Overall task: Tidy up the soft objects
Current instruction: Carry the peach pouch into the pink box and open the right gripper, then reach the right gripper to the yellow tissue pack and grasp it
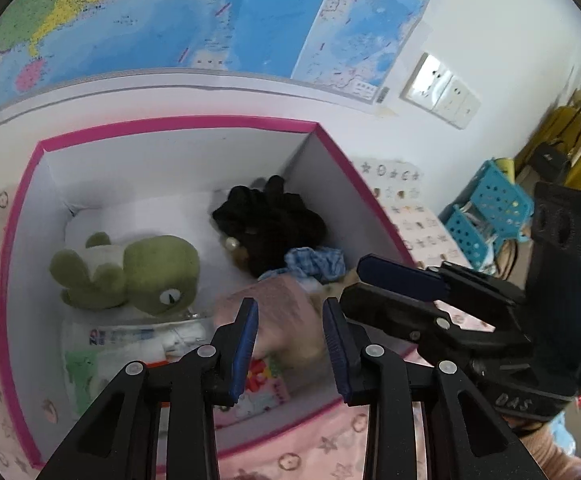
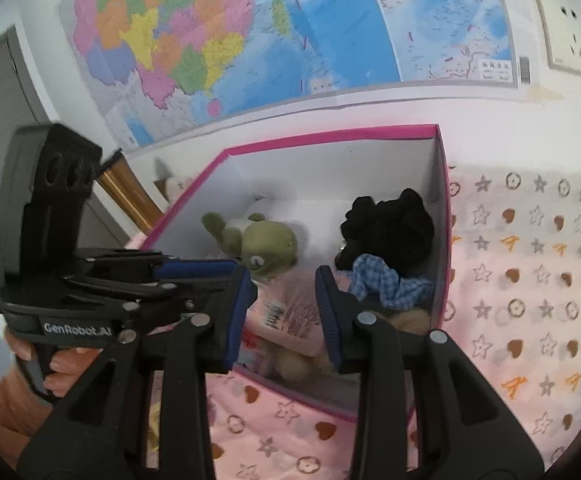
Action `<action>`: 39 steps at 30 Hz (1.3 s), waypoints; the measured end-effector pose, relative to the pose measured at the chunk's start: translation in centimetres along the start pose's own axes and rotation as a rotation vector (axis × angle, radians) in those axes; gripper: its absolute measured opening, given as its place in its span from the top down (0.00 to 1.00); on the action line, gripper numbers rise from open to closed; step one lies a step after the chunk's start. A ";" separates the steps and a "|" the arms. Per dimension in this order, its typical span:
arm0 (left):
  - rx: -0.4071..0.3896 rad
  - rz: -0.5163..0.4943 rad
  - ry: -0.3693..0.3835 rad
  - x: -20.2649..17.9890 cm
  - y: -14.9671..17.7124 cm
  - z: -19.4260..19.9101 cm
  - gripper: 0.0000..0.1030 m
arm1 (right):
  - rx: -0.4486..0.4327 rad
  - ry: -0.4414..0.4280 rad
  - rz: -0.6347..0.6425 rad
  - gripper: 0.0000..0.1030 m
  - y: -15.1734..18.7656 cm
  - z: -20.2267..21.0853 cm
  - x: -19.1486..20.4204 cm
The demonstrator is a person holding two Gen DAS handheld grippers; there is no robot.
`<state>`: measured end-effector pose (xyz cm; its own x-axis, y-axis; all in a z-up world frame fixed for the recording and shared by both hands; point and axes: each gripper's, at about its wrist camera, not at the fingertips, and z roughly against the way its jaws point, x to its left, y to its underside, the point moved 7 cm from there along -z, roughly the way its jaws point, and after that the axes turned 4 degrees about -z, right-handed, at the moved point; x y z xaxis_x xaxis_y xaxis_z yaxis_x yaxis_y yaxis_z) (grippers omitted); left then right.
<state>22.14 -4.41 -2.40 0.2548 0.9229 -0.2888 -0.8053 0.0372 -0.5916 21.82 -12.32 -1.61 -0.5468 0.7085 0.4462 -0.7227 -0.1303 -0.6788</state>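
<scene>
Both grippers hover over the near edge of the pink-rimmed box (image 1: 22,208). Left gripper (image 1: 290,344) and right gripper (image 2: 286,312) each have their jaws clamped on the same pink cloth (image 1: 274,300), held between them. Inside the box: green frog plush (image 1: 138,276) by the left wall, black scrunchie pile (image 1: 274,220) in the far right corner, blue checked scrunchie (image 1: 318,262) just in front of the pile.
</scene>
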 end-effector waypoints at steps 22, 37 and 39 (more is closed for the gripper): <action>-0.188 -0.102 -0.071 -0.4 5.5 8.4 0.53 | -0.022 -0.025 0.031 0.64 3.8 3.9 1.6; -0.001 0.010 -0.078 2.5 15.8 5.9 0.52 | 0.166 -0.122 0.018 0.64 12.8 2.1 4.5; 0.013 0.015 -0.073 2.6 16.6 5.5 0.52 | 0.191 -0.128 0.008 0.64 13.8 1.4 4.7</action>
<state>6.50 0.70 -8.80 0.2038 0.9488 -0.2414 -0.8158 0.0282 -0.5776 8.70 -11.71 -8.02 -0.5932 0.6144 0.5203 -0.7785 -0.2732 -0.5650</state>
